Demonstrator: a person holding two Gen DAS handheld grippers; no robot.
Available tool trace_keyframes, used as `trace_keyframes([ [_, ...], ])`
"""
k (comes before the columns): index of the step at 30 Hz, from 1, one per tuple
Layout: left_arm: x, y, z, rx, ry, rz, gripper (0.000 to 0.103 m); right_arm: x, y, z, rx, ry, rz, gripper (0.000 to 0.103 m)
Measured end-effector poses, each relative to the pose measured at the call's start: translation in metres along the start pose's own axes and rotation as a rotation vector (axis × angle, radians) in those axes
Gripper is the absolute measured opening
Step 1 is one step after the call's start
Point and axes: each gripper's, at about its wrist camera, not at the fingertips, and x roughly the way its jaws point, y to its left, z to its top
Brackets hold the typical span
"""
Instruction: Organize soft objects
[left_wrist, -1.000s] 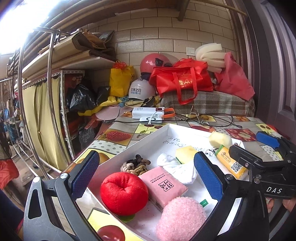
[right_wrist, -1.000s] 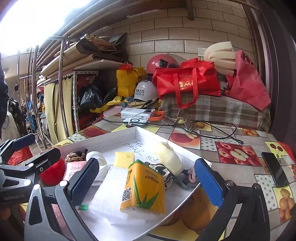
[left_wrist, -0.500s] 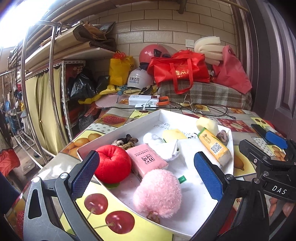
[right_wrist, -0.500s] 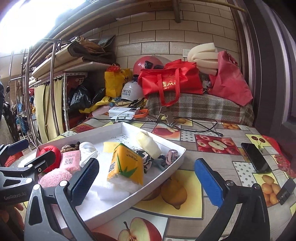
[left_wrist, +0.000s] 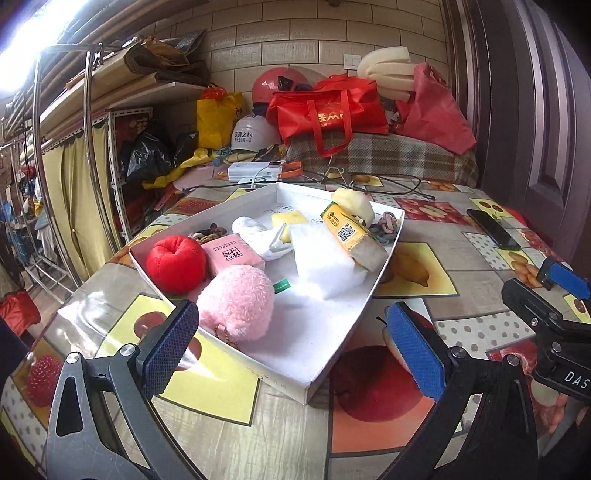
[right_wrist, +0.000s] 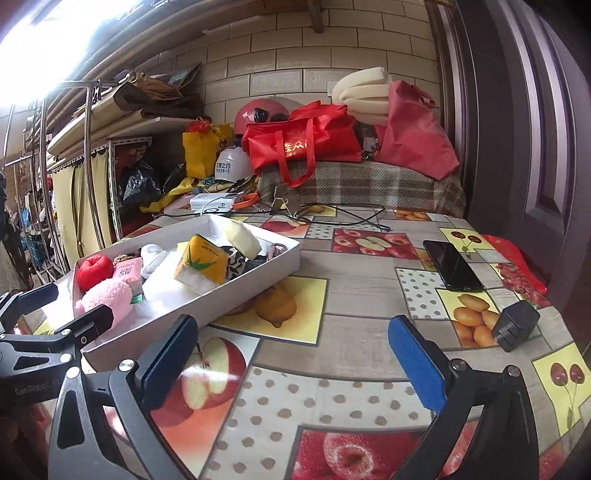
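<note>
A white tray (left_wrist: 334, 356) on the fruit-print table holds soft things: a red plush apple (left_wrist: 175, 264), a pink fluffy ball (left_wrist: 236, 302), a pink tissue pack (left_wrist: 232, 254), a white foam block (left_wrist: 325, 260) and a yellow packet (left_wrist: 351, 232). My left gripper (left_wrist: 291, 343) hangs open just before the tray's near corner, holding nothing. My right gripper (right_wrist: 295, 360) is open and empty over bare table, right of the tray (right_wrist: 221, 295). The plush apple (right_wrist: 95, 271) and the yellow packet (right_wrist: 201, 266) show in that view too.
A black phone (right_wrist: 452, 266) and a small black charger (right_wrist: 515, 325) lie on the table's right side. Cables, a power bank (left_wrist: 255, 171), helmets and red bags (left_wrist: 328, 110) crowd the far end. Shelving (left_wrist: 92, 147) stands on the left, a dark door on the right.
Both grippers have drawn back from over the tray towards the table's near edge; the tray now lies farther ahead. Both stay open and empty.
</note>
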Motion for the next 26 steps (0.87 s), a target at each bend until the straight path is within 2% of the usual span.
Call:
trace_keyframes([
  [7,-0.019,-0.022,-0.006,0.002,0.055,0.044,0.103,-0.031,-0.040,-0.014,0.099,0.036,-0.076,0.103],
  [10,-0.030,-0.028,0.000,0.024,0.058,0.151,0.103,-0.037,-0.051,-0.015,0.148,0.020,-0.090,0.103],
  [12,-0.039,-0.030,0.007,0.041,0.041,0.193,0.103,-0.038,-0.051,-0.015,0.153,0.017,-0.090,0.103],
  [17,-0.054,-0.022,0.022,0.004,0.037,0.104,0.103,-0.039,-0.047,-0.015,0.124,0.017,-0.091,0.103],
  [22,-0.051,-0.022,0.023,-0.017,0.066,0.079,0.103,-0.043,-0.047,-0.014,0.121,-0.004,-0.090,0.103],
  [26,-0.043,-0.031,0.017,0.010,0.084,0.056,0.103,-0.049,-0.053,-0.014,0.150,-0.020,-0.096,0.103],
])
